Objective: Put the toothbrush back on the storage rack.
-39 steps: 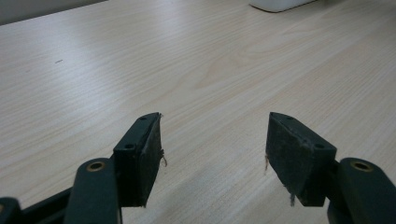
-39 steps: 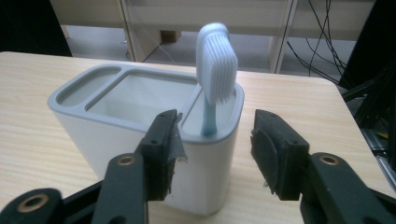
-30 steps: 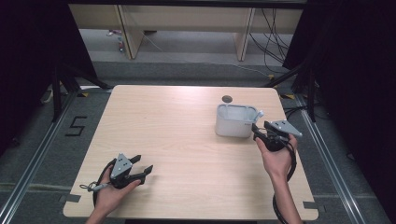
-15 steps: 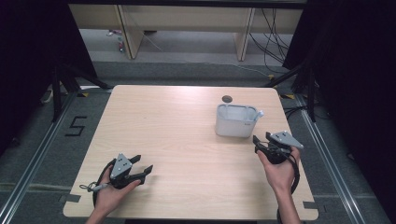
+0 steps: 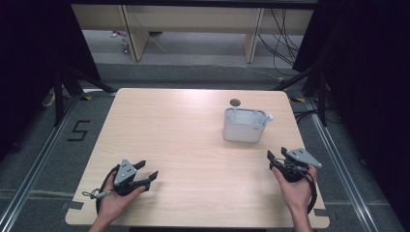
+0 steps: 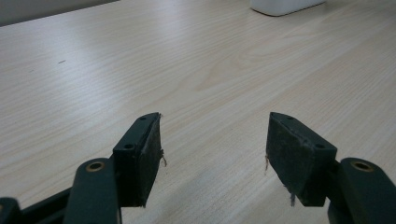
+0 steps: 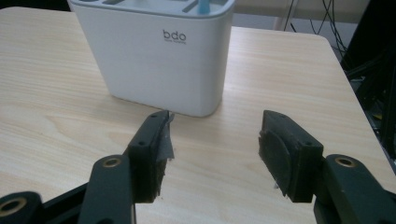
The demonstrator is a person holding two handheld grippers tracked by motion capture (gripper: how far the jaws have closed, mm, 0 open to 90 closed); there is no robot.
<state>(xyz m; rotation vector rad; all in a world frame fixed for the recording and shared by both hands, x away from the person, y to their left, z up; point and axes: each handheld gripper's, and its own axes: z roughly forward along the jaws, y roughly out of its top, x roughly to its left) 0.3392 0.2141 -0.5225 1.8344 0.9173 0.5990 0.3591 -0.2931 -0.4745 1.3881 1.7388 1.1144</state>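
A white holder (image 5: 244,126) marked "bdo" (image 7: 159,51) stands on the right half of the wooden table (image 5: 183,130). A pale blue stick (image 5: 267,119) pokes out of its right end. My right gripper (image 5: 276,155) sits near the table's front right, a short way in front of the holder and pointing at it. Its jaws (image 7: 212,140) have just been opening and stand open with nothing between them. My left gripper (image 5: 149,169) rests at the front left, open and empty (image 6: 212,140). The holder's base (image 6: 285,4) shows far ahead in the left gripper view.
A small round hole (image 5: 235,102) lies in the table just behind the holder. The table's right edge (image 5: 302,140) runs close to my right hand. Cables (image 5: 285,34) and desk legs stand on the floor beyond the far edge.
My right hand has drawn back from the holder toward the front edge and sunk lower, with its jaws spreading wider. The left hand has kept still.
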